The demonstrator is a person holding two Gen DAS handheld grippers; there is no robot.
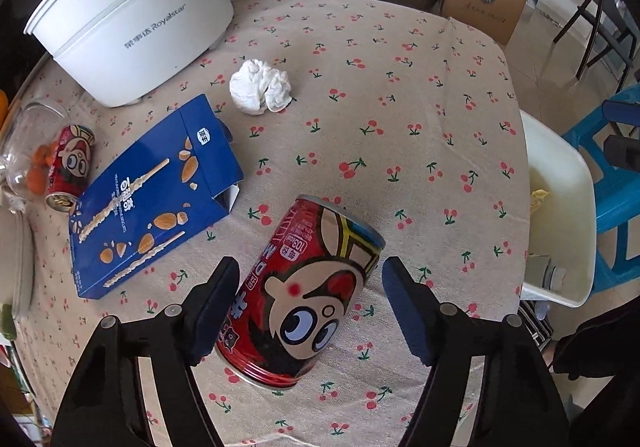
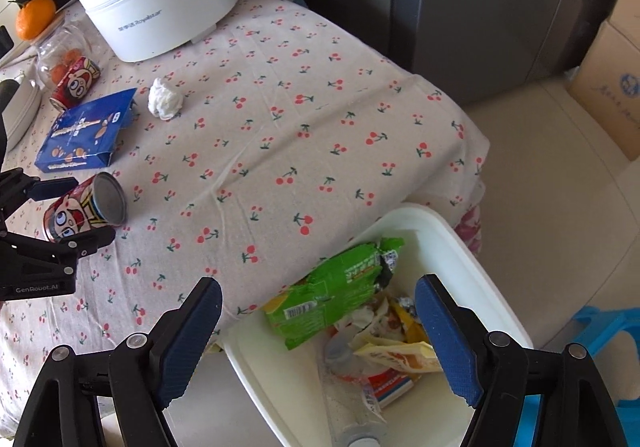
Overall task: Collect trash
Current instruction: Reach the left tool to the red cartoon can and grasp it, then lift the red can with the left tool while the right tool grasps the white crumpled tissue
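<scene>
On the cherry cloth, a red can [image 1: 302,293] lies on its side between the left gripper's [image 1: 310,305] pads.

The left pads bracket the can's body; one blue pad [image 1: 214,311] looks to touch its side, while a clear gap shows at the other, so nothing is gripped yet. The can is probably empty: light, smooth, round, apt to roll or squirt out if pinched off centre. Thin walls would dent under a hard squeeze, so take it across mid-body, pads flat on the curved sides, clear of the rims. The right gripper [image 2: 318,331] hangs wide open and empty over the white bin [image 2: 476,259] just beside the table edge, already part full of wrappers. A second can [image 1: 70,167], a blue box [image 1: 152,199] and a crumpled tissue [image 1: 260,86] are yet to be collected, all light.
</scene>
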